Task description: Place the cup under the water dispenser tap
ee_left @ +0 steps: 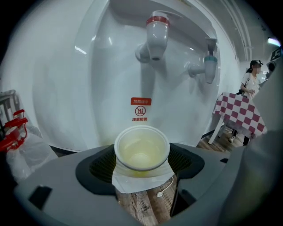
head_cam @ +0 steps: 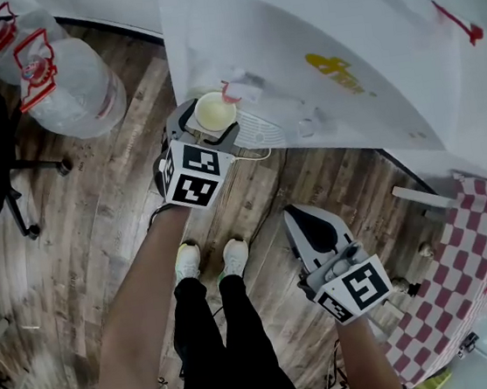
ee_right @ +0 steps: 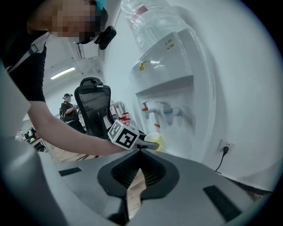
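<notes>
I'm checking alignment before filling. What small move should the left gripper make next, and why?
Probably ease the left gripper forward and slightly right: its jaws hold the cup, which appears short and a little left of the red tap.

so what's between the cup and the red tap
Nothing. In the left gripper view the stretch from the cup up to the red tap is bare; only the dispenser's white wall and a warning sticker show behind.

Bright, even indoor light fills my views. The white water dispenser (ee_left: 88,79) looks washed out, with faint shadows beneath its taps (ee_left: 155,37). Around it, both gripper views bulge and blacken toward the corners.
</notes>
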